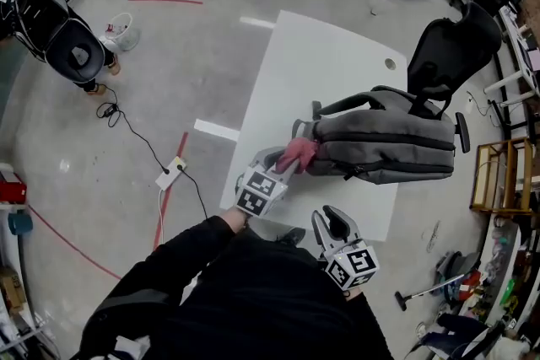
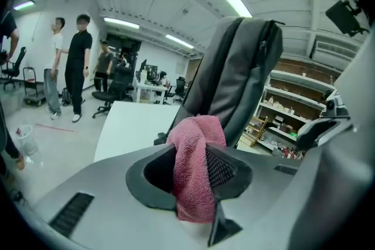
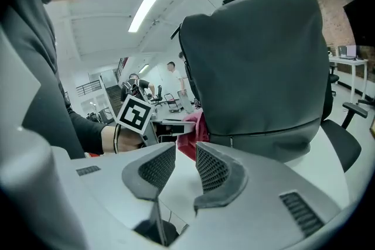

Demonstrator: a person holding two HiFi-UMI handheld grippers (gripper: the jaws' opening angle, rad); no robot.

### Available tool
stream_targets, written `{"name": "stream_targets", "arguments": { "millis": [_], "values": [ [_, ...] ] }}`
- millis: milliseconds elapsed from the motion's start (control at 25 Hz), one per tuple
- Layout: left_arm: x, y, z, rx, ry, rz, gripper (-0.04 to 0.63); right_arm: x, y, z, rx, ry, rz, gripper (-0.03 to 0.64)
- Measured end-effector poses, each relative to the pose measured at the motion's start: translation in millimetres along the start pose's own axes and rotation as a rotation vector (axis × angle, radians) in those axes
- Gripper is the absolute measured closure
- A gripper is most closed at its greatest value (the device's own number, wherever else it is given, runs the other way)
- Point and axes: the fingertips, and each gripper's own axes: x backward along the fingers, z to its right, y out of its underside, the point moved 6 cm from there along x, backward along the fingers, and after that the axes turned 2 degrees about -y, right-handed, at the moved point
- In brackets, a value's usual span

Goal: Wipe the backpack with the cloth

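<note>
With the pink cloth (image 1: 299,153) clamped in the left hand-held gripper (image 1: 285,169) at one end of the grey backpack (image 1: 388,146) lying on the table (image 1: 312,63), and the right hand-held gripper (image 1: 331,222) part-open and empty, wiping looks barely begun.

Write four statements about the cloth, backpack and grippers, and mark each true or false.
1. The left gripper is shut on the cloth. True.
2. The right gripper holds the backpack. False: its jaws stand apart with nothing between them.
3. The backpack rests on the table. True.
4. The cloth lies spread flat on the table. False: it is bunched in the left gripper, by the backpack's end.
</note>
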Motion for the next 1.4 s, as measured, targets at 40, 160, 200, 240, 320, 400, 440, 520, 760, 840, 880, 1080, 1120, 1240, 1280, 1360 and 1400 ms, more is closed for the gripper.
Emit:
{"name": "stream_targets", "arguments": {
  "millis": [40, 160, 200, 240, 320, 400, 440, 520, 760, 840, 880, 1080, 1120, 1240, 1280, 1360, 1400],
  "values": [
    [-1.8, 10.2, -6.5, 0.028, -0.008, -0.044, 0.472, 0.1, 0.6, 0.5, -0.003, 0.001, 0.000, 0.503],
    [-6.3, 39.1, -15.7, 0.078, 0.004, -0.173, 0.472, 0.0, 3.1, 1.3, -0.008, 0.004, -0.002, 0.503],
    [-6.9, 45.3, -15.8, 0.085, 0.011, -0.201, 0.472, -0.2, 3.4, 0.8, -0.007, 0.004, -0.002, 0.503],
    [-7.2, 49.0, -14.9, 0.091, 0.017, -0.217, 0.472, -0.5, 3.4, 0.1, -0.006, 0.004, -0.002, 0.503],
    [-5.9, 45.4, -10.2, 0.105, 0.032, -0.206, 0.472, -1.6, 3.4, -1.8, -0.004, 0.004, -0.004, 0.503],
    [-0.1, 23.1, -1.8, 0.121, 0.060, -0.140, 0.472, -2.2, 2.8, -3.6, 0.000, 0.005, -0.007, 0.503],
    [5.3, 5.1, 3.1, 0.126, 0.077, -0.090, 0.472, -2.1, 2.5, -4.4, 0.001, 0.005, -0.008, 0.503],
    [22.0, -42.6, 12.5, 0.126, 0.113, 0.040, 0.472, -1.6, 2.5, -5.4, 0.005, 0.007, -0.010, 0.503],
    [101.9, -193.6, 33.3, 0.012, 0.159, 0.518, 0.472, -0.1, 5.3, -6.8, 0.016, 0.005, -0.021, 0.503],
    [112.2, -205.4, 37.4, -0.042, 0.140, 0.567, 0.472, 1.7, 5.5, -6.6, 0.014, 0.009, -0.021, 0.503],
    [108.5, -199.8, 37.3, -0.052, 0.131, 0.549, 0.472, 2.8, 5.3, -6.5, 0.014, 0.012, -0.020, 0.503],
    [51.3, -104.9, 27.0, 0.047, 0.096, 0.270, 0.472, 8.3, 5.6, -6.0, 0.012, 0.027, -0.015, 0.503],
    [41.6, -82.4, 29.5, 0.058, 0.104, 0.203, 0.472, 9.2, 6.2, -5.1, 0.008, 0.032, -0.015, 0.503],
    [24.6, -25.8, 44.8, 0.034, 0.148, 0.054, 0.472, 10.7, 9.1, -1.8, -0.008, 0.042, -0.014, 0.503],
    [22.4, -12.5, 49.6, 0.019, 0.162, 0.022, 0.472, 10.4, 10.1, -1.0, -0.011, 0.043, -0.014, 0.503],
    [20.1, 7.9, 56.1, 0.000, 0.189, -0.033, 0.472, 9.6, 10.2, -0.6, -0.015, 0.046, -0.016, 0.503],
    [18.4, 16.4, 57.7, -0.003, 0.202, -0.061, 0.472, 9.3, 9.8, -0.7, -0.017, 0.048, -0.018, 0.503]
  ]
}}
